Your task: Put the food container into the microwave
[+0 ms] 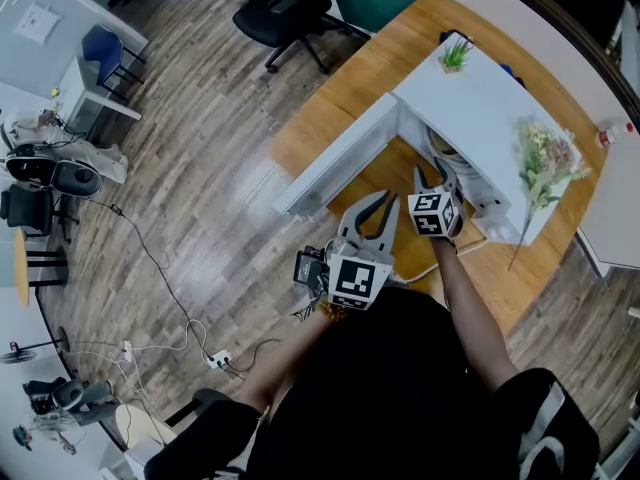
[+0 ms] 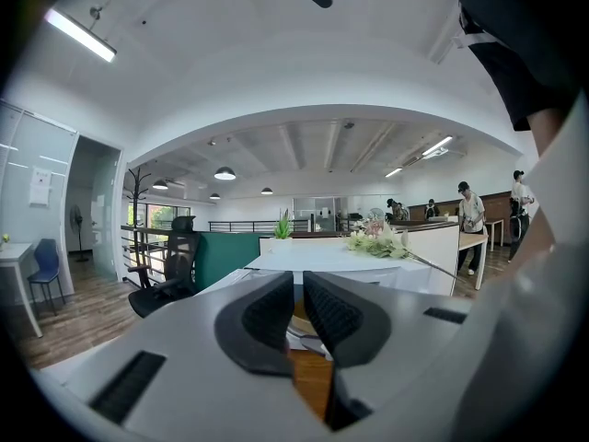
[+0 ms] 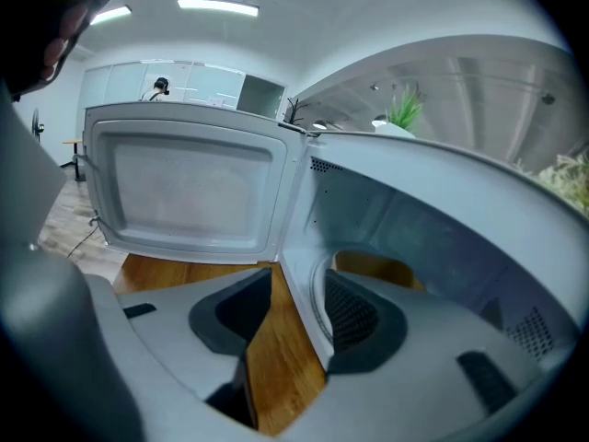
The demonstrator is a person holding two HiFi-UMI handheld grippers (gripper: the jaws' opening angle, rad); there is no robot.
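Note:
The white microwave (image 1: 470, 108) stands on the wooden table (image 1: 350, 78) with its door (image 1: 335, 158) swung wide to the left. My right gripper (image 1: 435, 173) is at the mouth of the cavity, open, with nothing between its fingers. In the right gripper view (image 3: 294, 307) the door (image 3: 189, 191) and the grey cavity wall (image 3: 368, 219) fill the picture. A tan shape (image 3: 373, 267) lies inside, partly hidden by a finger; whether it is the food container I cannot tell. My left gripper (image 1: 372, 213) hangs lower left of the opening, shut and holding nothing (image 2: 299, 307).
A small potted plant (image 1: 455, 56) and a bunch of flowers (image 1: 545, 158) sit on top of the microwave. A black office chair (image 1: 285, 8) stands beyond the table. Cables (image 1: 160, 268) trail over the wooden floor at the left.

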